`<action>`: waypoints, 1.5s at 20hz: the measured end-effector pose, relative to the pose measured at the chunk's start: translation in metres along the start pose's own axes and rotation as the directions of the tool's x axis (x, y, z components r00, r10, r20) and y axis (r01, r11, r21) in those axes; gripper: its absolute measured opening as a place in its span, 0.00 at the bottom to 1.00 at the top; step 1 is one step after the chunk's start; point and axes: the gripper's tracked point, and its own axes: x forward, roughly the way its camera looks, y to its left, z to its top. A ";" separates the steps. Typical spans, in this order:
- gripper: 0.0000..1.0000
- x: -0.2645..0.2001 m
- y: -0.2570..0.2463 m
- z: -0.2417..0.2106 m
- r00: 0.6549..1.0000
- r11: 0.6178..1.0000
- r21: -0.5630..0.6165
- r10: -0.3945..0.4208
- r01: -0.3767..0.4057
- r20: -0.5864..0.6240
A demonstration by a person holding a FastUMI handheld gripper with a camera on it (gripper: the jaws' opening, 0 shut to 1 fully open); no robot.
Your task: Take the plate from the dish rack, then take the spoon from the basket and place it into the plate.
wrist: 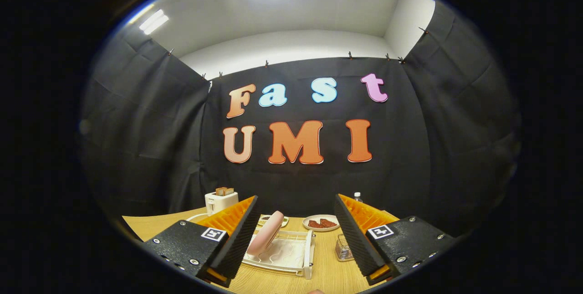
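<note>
A pink plate (267, 238) stands tilted on edge in a white dish rack (291, 257) on the wooden table, ahead of my gripper (296, 234) and nearer the left finger. To the right of the rack, close by the right finger, sits a small wire basket (343, 249); I cannot make out the spoon in it. My gripper stands open and wide above the table, with nothing between its fingers.
A white toaster (220, 201) with bread slices stands at the back left. A small plate with brown food (320, 222) lies beyond the rack, a bottle (357, 196) behind it. Another small dish (264, 219) sits behind the pink plate. The wooden table (150, 226) ends at the black cloth wall.
</note>
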 end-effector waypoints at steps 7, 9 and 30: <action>0.97 -0.005 -0.006 0.007 1.000 1.000 0.014 -0.013 0.013 0.020; 0.97 -0.004 -0.010 0.008 0.999 1.000 0.000 -0.021 0.021 0.025; 0.97 0.091 0.023 -0.015 0.972 0.992 0.078 0.112 -0.098 -0.209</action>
